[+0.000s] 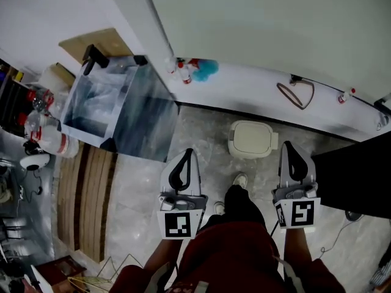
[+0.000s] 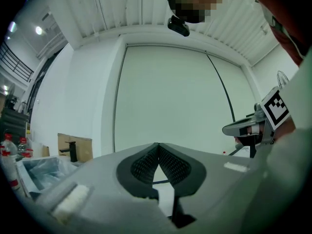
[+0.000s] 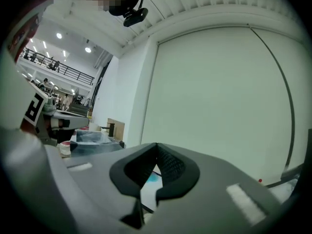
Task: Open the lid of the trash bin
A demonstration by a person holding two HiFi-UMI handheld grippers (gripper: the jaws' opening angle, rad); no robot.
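Observation:
The trash bin (image 1: 253, 139) is a small cream bin on the floor by the white wall, seen from above in the head view with its lid down. My left gripper (image 1: 188, 154) hangs to the bin's near left, apart from it. My right gripper (image 1: 288, 146) hovers just off the bin's right side. In the left gripper view the left gripper (image 2: 158, 146) has its jaws meeting at the tips with nothing between them. The right gripper (image 3: 157, 146) looks the same in its own view. Both gripper views face the wall, and the bin is out of their sight.
A clear box with black corners (image 1: 116, 108) stands at the left, with bottles (image 1: 46, 136) beside it and wooden slats (image 1: 88, 200) below. A cable loop (image 1: 296, 93) and a blue object (image 1: 204, 69) lie along the wall. The person's shoe (image 1: 240, 179) is near the bin. A black surface (image 1: 354, 176) fills the right.

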